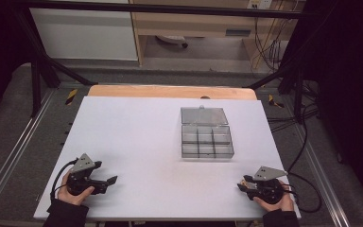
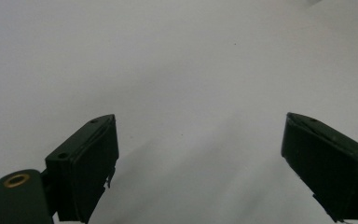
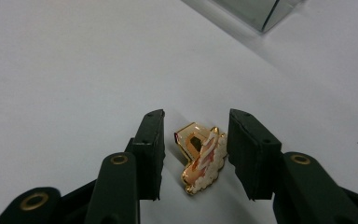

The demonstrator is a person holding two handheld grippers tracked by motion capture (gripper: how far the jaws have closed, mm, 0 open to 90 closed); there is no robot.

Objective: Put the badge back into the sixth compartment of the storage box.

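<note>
Your right claw (image 3: pixel 195 154) straddles a small gold-edged pin (image 3: pixel 200 161) — pink and white, cloud-shaped base — lying flat on the counter's (image 1: pixel 137 137) near right; jaws partly closed, not quite touching. Your left claw (image 2: pixel 200 163) gapes wide, empty.

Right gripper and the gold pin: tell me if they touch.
Apart. The right gripper view shows the enamel pin lying between the right gripper pads, white table visible on both sides.

White table (image 1: pixel 137 142) bears compartment box (image 1: pixel 206 140), enamel pin (image 3: pixel 200 157)
</note>
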